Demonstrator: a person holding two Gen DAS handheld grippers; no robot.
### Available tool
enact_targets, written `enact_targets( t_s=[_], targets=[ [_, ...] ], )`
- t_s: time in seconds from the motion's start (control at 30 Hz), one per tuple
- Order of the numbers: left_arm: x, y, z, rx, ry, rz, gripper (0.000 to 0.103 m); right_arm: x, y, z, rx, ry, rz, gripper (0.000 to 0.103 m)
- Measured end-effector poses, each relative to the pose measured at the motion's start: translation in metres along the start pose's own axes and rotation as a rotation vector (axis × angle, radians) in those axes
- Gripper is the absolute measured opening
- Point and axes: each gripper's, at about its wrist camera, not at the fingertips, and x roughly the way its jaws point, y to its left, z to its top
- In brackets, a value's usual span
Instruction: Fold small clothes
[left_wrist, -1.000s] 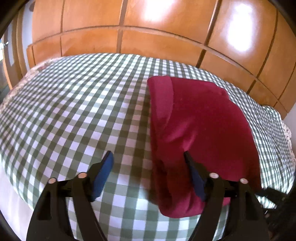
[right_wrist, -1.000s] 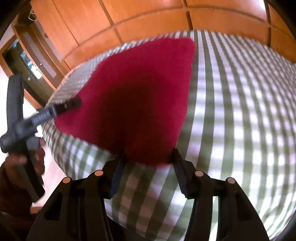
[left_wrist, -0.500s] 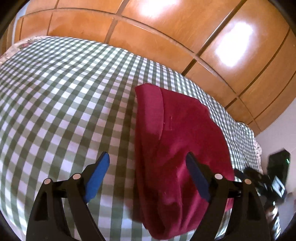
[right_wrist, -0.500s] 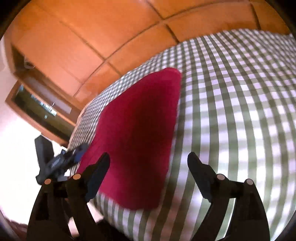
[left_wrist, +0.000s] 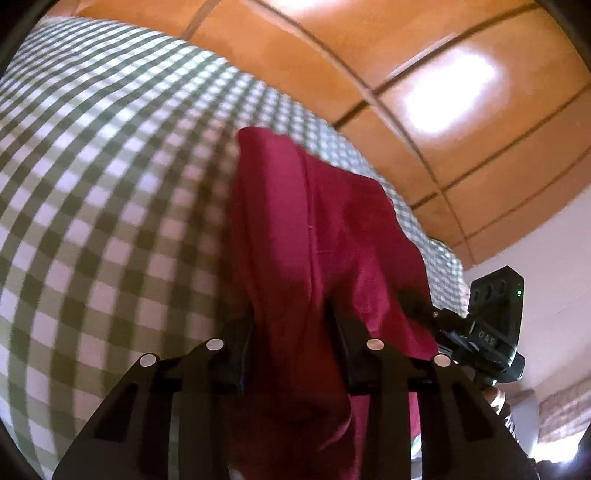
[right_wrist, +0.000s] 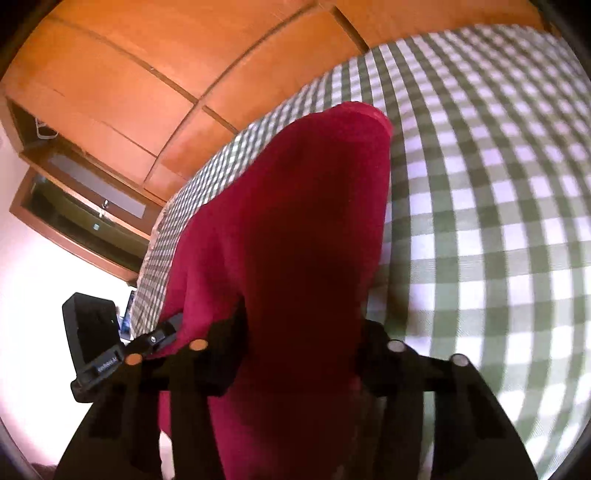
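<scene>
Maroon garment (left_wrist: 332, 236) lies on the checked bed (left_wrist: 110, 192), near edge bunched between both narrowed jaws, left gripper (left_wrist: 291, 332) and right gripper (right_wrist: 301, 332) just closing on it, probably to lift a fold.

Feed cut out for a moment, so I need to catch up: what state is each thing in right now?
Red garment: partly folded, lying on the bed, near edge bunched between both tongs.
Left tongs: just been closing, garment fabric between the fingers.
Right tongs: just been closing, garment fabric between the fingers.
Checked bedcover: spread flat under the garment.
Wooden wardrobe: doors closed.
</scene>
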Motion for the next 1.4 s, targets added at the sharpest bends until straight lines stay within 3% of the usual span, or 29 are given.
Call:
enact_targets(
  t_s=[0.2,0.5,0.6,0.73,0.8,0.87,0.93,1.0,1.07,1.2,1.4],
  targets=[
    [0.027,-0.048,-0.002,0.07,0.055,-0.052,0.034,-0.063,-0.009,-0.006,-0.007,-0.133,-0.037,0.045],
    [0.13,-0.195,-0.009,0.337,0.194,-0.109,0.034,-0.181,-0.1,-0.017,0.143,-0.349,-0.223,0.044],
    [0.166,-0.234,-0.016,0.44,0.219,-0.032,0.034,-0.197,-0.136,-0.026,0.234,-0.367,-0.285,0.045],
    [0.198,-0.271,-0.03,0.606,0.186,0.12,0.034,-0.22,-0.193,-0.055,0.355,-0.354,-0.347,0.051],
    [0.203,-0.28,-0.038,0.683,0.15,0.175,0.037,-0.227,-0.192,-0.059,0.351,-0.373,-0.366,0.065],
    [0.203,-0.279,-0.044,0.748,0.114,0.224,0.037,-0.237,-0.181,-0.062,0.333,-0.391,-0.44,0.073],
    [0.203,-0.276,-0.045,0.757,0.087,0.246,0.038,-0.249,-0.163,-0.061,0.296,-0.435,-0.501,0.07],
    [0.198,-0.273,-0.041,0.74,0.059,0.253,0.046,-0.253,-0.146,-0.057,0.252,-0.467,-0.521,0.066],
    [0.19,-0.268,-0.042,0.735,0.042,0.25,0.046,-0.251,-0.125,-0.047,0.195,-0.479,-0.538,0.064],
    [0.2,-0.268,-0.045,0.752,0.043,0.279,0.05,-0.218,-0.13,-0.011,0.178,-0.412,-0.555,0.061],
    [0.215,-0.242,-0.045,0.714,0.07,0.318,0.05,-0.171,-0.149,0.009,0.195,-0.318,-0.624,0.062]
  ],
)
